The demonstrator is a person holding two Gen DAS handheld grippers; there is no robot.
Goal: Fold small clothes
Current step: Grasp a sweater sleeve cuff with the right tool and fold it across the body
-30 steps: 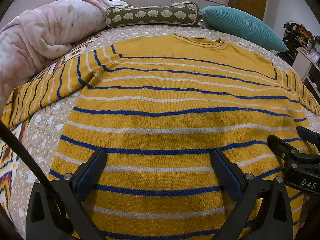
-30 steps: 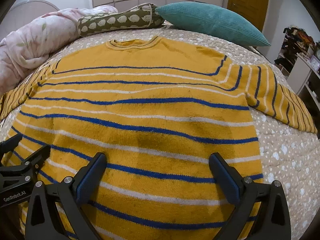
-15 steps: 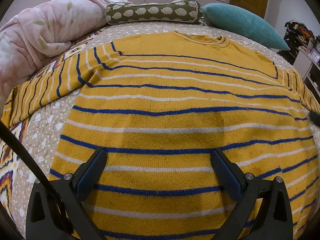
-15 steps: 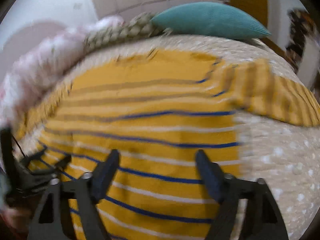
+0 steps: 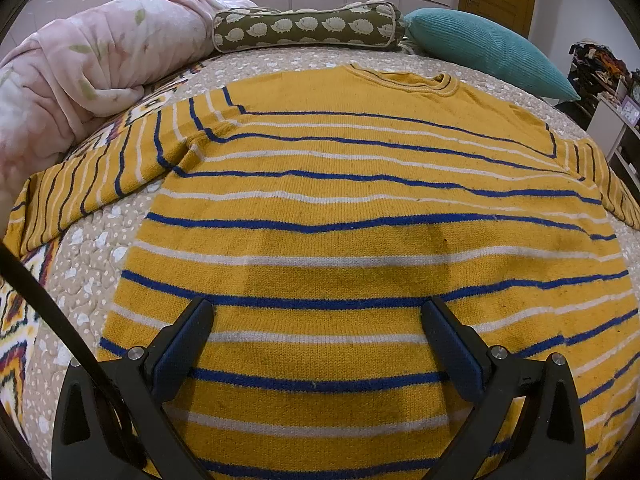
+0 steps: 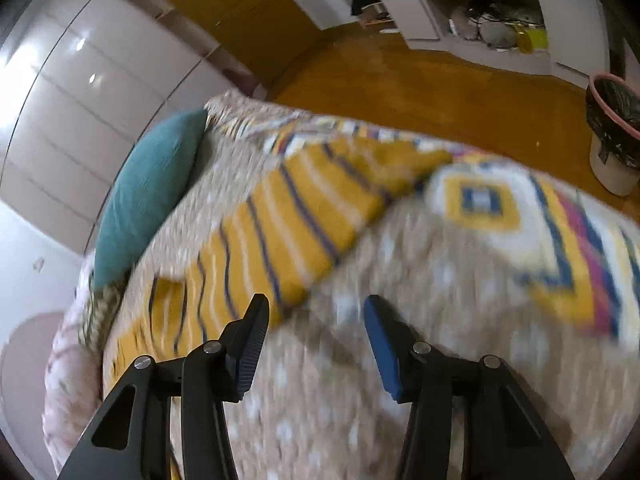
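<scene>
Mustard-yellow striped sweater (image 5: pixel 340 208) spread flat on the quilted bed (image 5: pixel 92 264), folding not yet begun.

Filling the left wrist view, its body lies under the left gripper (image 5: pixel 320 344), whose jaws stand wide apart, empty. In the blurred right view, the right sleeve (image 6: pixel 288 220) runs centre to lower left; the right gripper (image 6: pixel 312 344), jaws just narrowed but empty, hangs beside it. Likely next: pinch that sleeve and fold it inward.
</scene>
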